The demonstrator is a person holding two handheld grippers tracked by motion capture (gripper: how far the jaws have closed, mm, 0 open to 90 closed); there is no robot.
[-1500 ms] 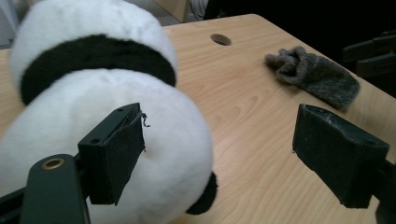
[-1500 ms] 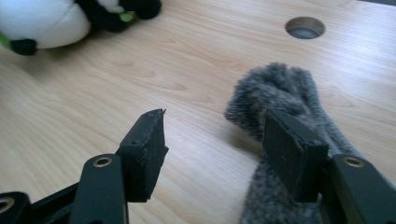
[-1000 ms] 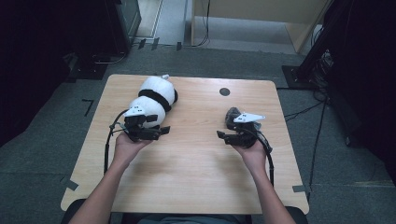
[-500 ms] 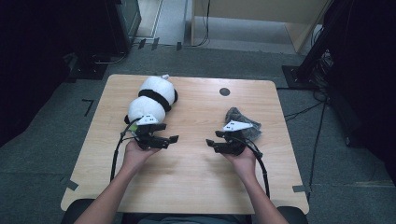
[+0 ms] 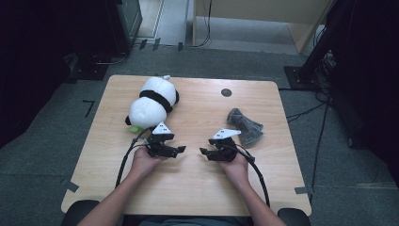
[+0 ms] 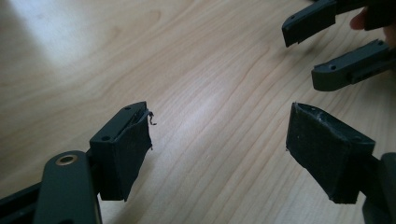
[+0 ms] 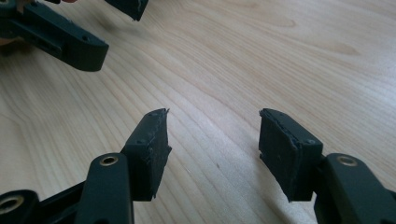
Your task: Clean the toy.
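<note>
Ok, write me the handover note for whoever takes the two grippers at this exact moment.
Left gripper: open, nothing between its jaws, low over bare wood; its jaws have just been closing a little.
Right gripper: open, empty, facing the left one near the middle of the table.
Plush panda: lying on the far left of the table, just beyond the left hand, untouched.
Grey cloth: crumpled at the right, beyond the right gripper, also free.
Done: nothing is gripped.
Left: picking up the panda or the cloth, whichever is wanted.
</note>
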